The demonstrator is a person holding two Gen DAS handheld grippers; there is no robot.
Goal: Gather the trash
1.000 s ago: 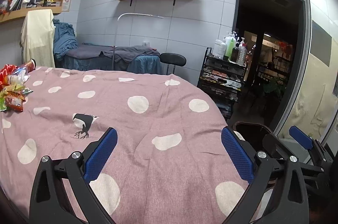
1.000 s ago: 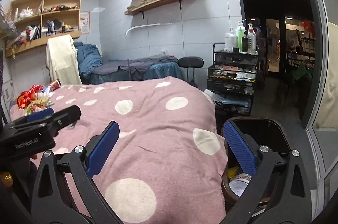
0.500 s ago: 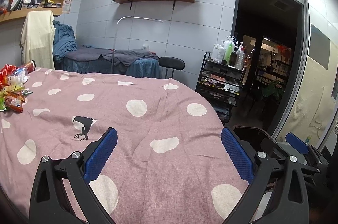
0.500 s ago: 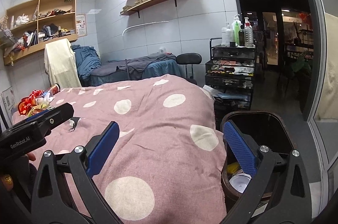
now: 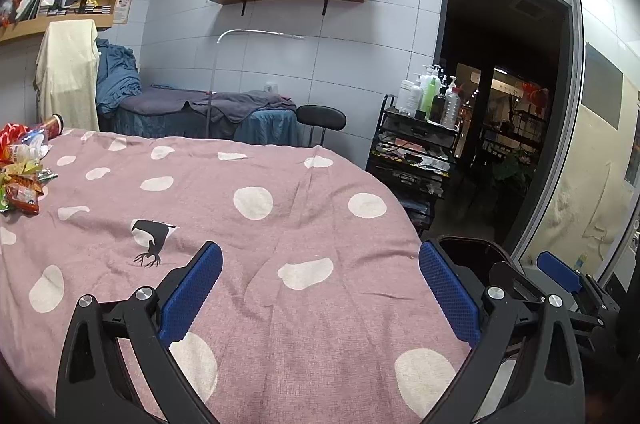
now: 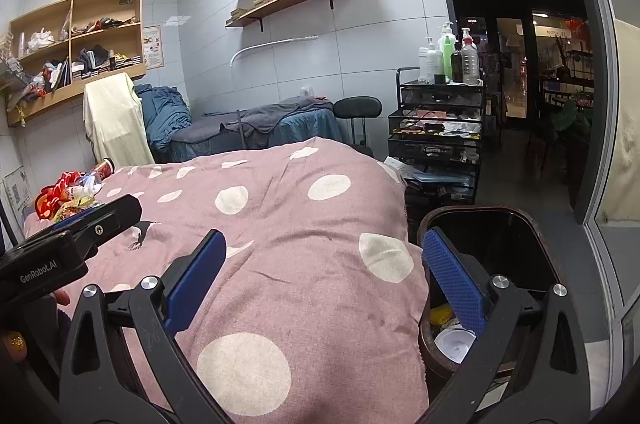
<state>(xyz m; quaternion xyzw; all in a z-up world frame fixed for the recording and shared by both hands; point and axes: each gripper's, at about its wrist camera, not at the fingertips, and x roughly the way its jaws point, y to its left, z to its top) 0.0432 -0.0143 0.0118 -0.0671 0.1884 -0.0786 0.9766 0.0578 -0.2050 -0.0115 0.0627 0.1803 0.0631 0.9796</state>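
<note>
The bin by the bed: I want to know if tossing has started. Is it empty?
Not empty. The right wrist view shows the open-topped bin holding a white cup-like piece and something yellow at its bottom.

Left tongs [image 5: 320, 288] and right tongs [image 6: 324, 276] both spread wide, side by side, empty.

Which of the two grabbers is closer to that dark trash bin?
Right. The right gripper hangs right over the bin edge; the left gripper is over the bedspread, farther toward the wrappers.
</note>
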